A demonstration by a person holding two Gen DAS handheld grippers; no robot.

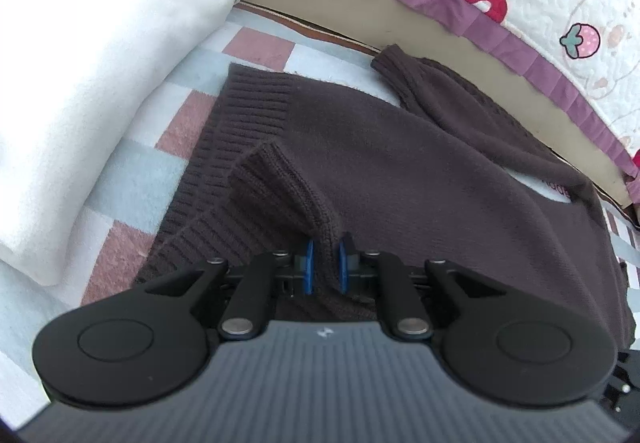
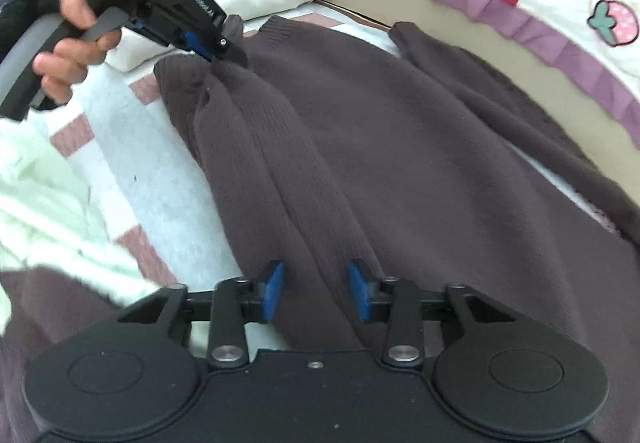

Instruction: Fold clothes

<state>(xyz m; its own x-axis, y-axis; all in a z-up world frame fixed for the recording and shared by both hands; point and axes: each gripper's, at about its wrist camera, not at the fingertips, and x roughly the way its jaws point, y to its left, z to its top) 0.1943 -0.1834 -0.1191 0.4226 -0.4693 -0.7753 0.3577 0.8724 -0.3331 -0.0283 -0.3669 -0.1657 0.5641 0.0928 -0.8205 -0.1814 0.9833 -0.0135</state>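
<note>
I am mid-fold on the brown sweater [image 2: 360,147] lying on the checked blanket [image 1: 132,179]. My left gripper [image 1: 326,263] pinches its sleeve cuff; my right gripper [image 2: 316,291] stands spread around a ridge of knit. Next, I judge, the right must clamp before both carry over.

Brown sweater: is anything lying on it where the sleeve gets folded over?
Nothing visible does. The left gripper already pinches the sleeve with its fingers, and the brown sweater lies bare in the middle. The white folded blanket sits beside it on the checked cover, apart.
</note>
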